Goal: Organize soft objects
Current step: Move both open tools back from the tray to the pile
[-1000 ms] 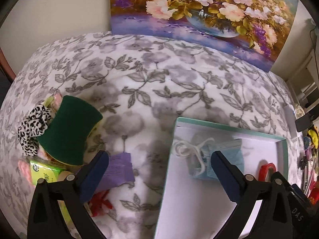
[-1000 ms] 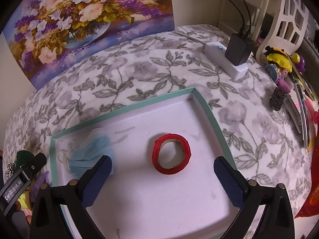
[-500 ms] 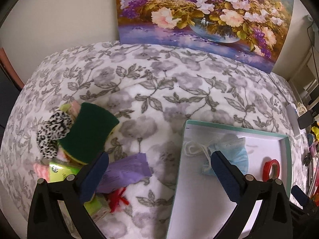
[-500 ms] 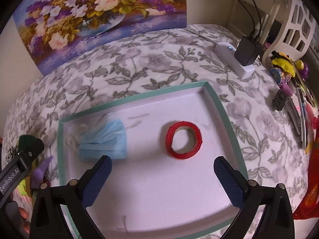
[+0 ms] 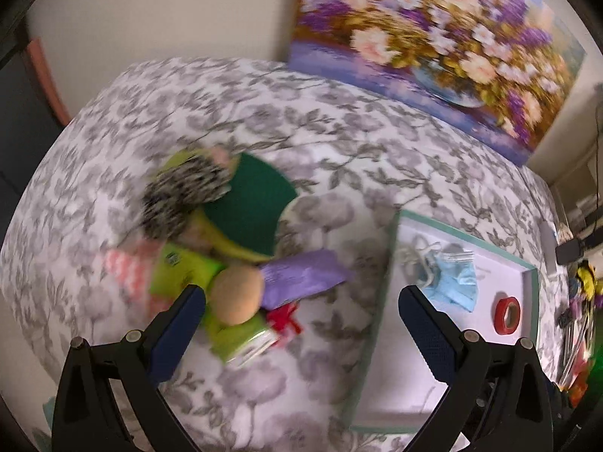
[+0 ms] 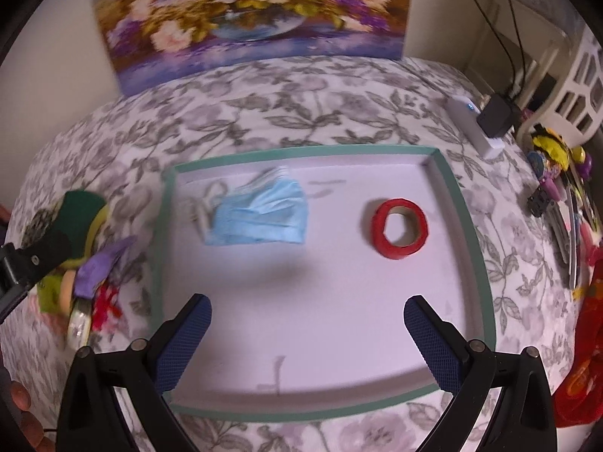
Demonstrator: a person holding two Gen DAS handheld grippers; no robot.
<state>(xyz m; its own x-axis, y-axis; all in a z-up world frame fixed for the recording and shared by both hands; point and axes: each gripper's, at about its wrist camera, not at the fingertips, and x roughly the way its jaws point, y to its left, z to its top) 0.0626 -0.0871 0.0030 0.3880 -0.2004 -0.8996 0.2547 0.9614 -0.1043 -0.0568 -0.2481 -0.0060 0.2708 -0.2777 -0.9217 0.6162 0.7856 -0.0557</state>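
**Pile at left, tray at right, both grippers empty**

Far left on the floral bedspread [image 5: 339,143]: a heap of unsorted soft things. Leopard-print scrunchie [image 5: 181,196] on top at the back, touching a dark green sponge [image 5: 248,207]. Pink-and-white striped cloth [image 5: 124,263] at the near left edge of the heap. Lime-green packets [image 5: 181,267] underneath, a tan round puff [image 5: 235,295] resting on them, a purple wrapper [image 5: 305,277] poking out toward the tray, a red bow [image 5: 282,320] tucked below it. All blurred in the left wrist view, so finer detail not readable.

Left gripper [image 5: 301,324] spread wide, holding nothing, poised just short of the heap, puff beside its left finger.

Further right, the teal-rimmed white tray [image 6: 467,226]. Inside: blue face mask [image 6: 260,218] with its white loops bunched at the left end, and a red tape roll [image 6: 399,228] well apart from it, lying flat. Right gripper [image 6: 307,329] also wide open and empty, above the bare near half of the tray.

Far right, off the tray: white charger block [image 6: 475,128], then a clutter of clips and pens [image 6: 557,203].

Likely next: picking one item from the heap. Risks:
- Items overlapping, so closing on the puff may snag the purple wrapper or a packet too.
- Round puff apt to squirt out of a shallow pinch.
- Scrunchie perched on the sponge; disturbing the base could tumble it off the pile.
- Slick packets likely to slip.
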